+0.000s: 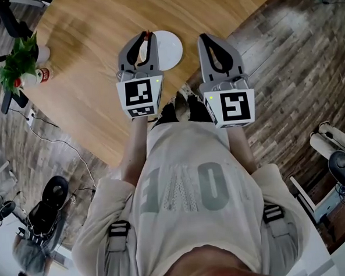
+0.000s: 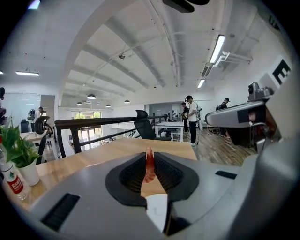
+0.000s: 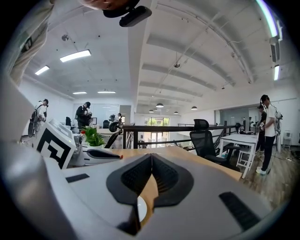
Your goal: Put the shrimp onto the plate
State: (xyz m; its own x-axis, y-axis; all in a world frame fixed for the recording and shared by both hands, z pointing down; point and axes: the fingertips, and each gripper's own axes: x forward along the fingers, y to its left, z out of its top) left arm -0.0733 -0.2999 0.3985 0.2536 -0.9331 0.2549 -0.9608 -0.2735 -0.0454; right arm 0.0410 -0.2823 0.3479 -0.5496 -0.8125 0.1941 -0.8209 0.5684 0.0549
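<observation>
Wooden table and white plate lie below; left tool clamps the shrimp, right tool closed, empty

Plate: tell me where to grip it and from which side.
Probably pinch the plate by its exposed right rim, coming low from the right with the empty right claw: it lies flat, and the left claw, holding the shrimp, covers its left side.

One shrimp, one plate, one plant, two tongs
</observation>
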